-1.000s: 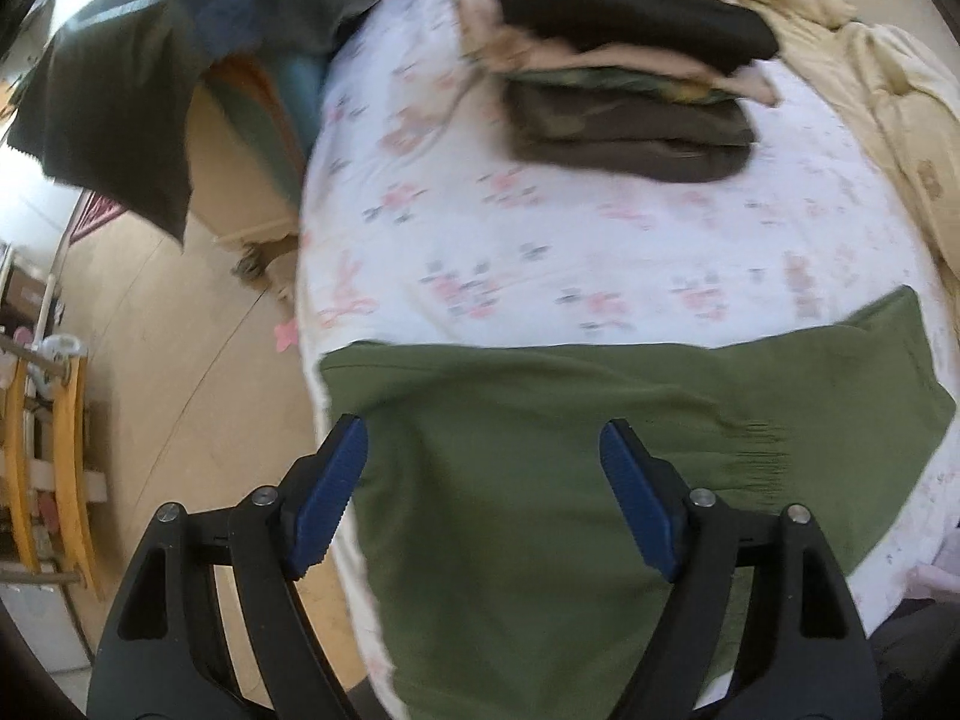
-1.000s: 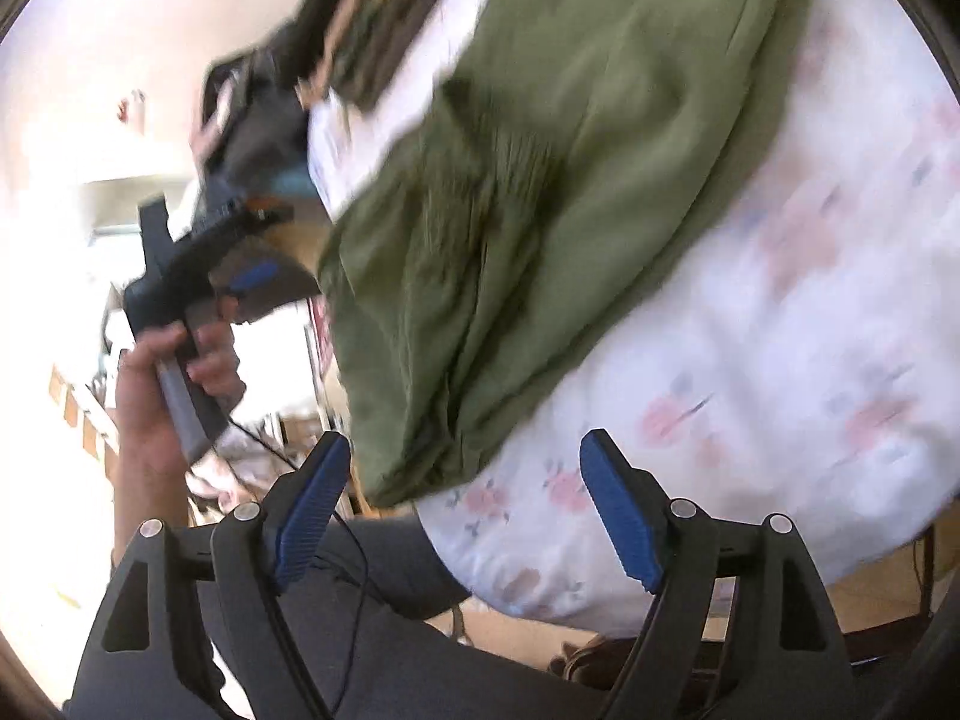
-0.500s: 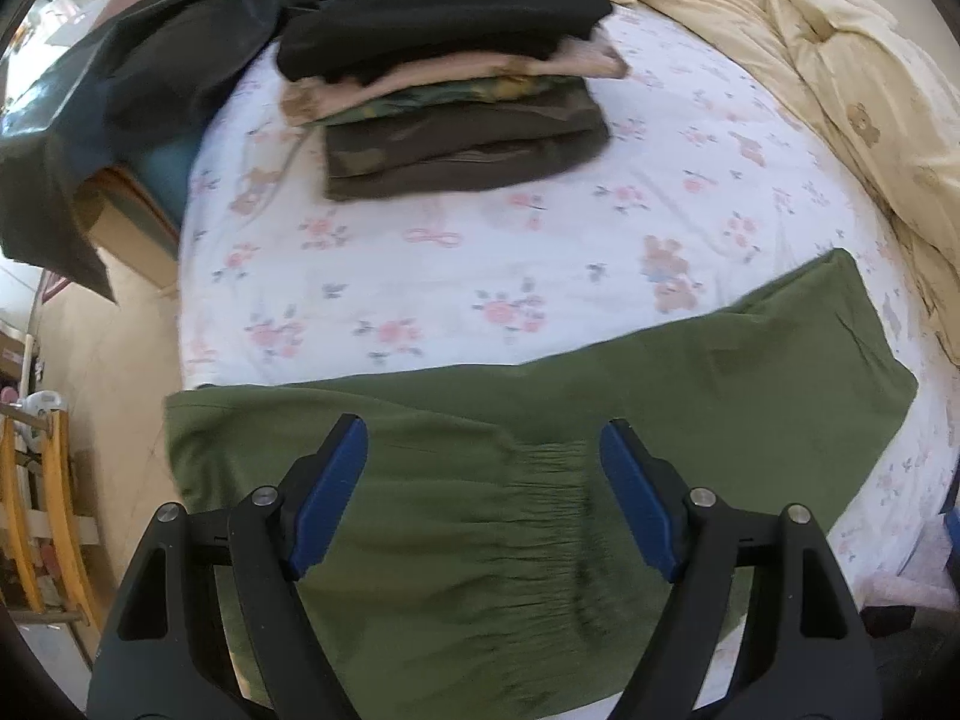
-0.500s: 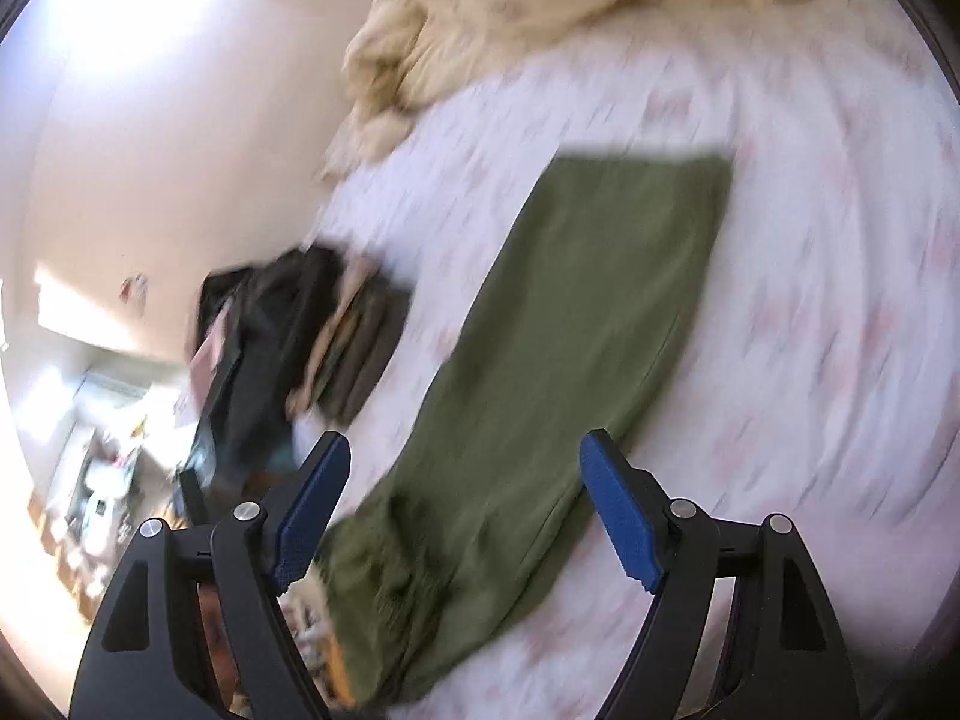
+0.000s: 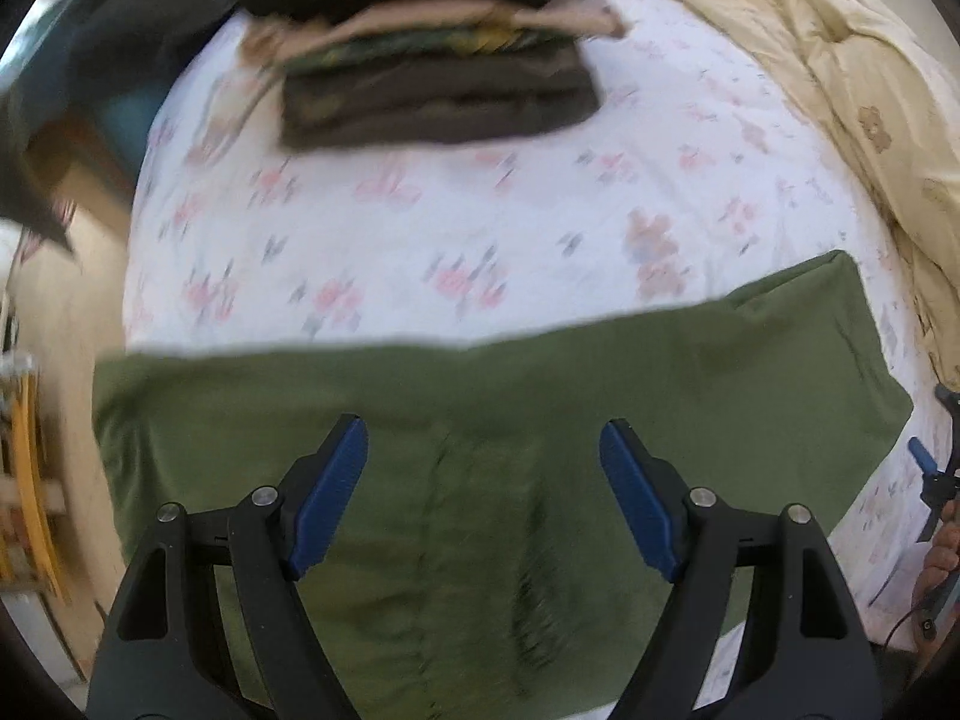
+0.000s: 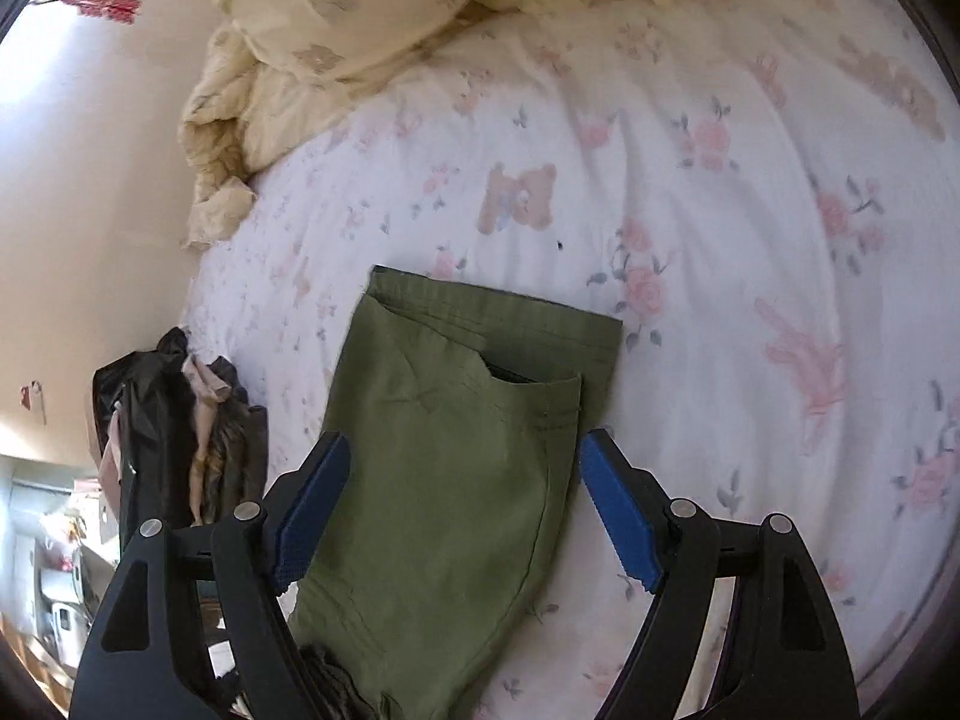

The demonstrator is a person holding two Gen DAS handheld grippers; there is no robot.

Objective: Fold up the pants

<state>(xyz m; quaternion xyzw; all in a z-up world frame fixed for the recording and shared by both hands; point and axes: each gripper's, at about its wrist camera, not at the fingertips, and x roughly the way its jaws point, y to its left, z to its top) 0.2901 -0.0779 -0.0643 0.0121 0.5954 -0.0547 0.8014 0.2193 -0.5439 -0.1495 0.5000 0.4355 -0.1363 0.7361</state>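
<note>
Left wrist view
- Left gripper (image 5: 483, 480): we see its jaws standing wide apart at the bottom of the frame, with nothing between the blue pads (image 5: 327, 495).
- Green pants (image 5: 480, 420): they lie flat across the lower half of the frame, under and beyond our open jaws; a gathered elastic band shows between the fingers.
- Floral sheet (image 5: 420, 228): white with pink flowers, it fills the middle of the frame above the pants.
- Stack of folded clothes (image 5: 438, 78): dark, tan and camouflage layers at the top centre, well apart from the pants.
- Cream duvet (image 5: 840, 78): bunched along the upper right.
- Right gripper (image 5: 936, 480): only a sliver shows at the right edge, held in a hand (image 5: 942, 552); from here we cannot tell how its jaws stand.

Right wrist view
- Right gripper (image 6: 462, 510): we see its jaws wide, nothing gripped.
- Green pants (image 6: 456, 432): the leg ends reach the centre of the frame, and the cloth runs down between our fingers to the bottom edge.
- Floral sheet (image 6: 720, 210): it covers the right and middle.
- Cream duvet (image 6: 360, 18): heaped at the top.
- Stack of folded clothes (image 6: 210, 444): at the left edge, beside the pants but apart from them.
</note>
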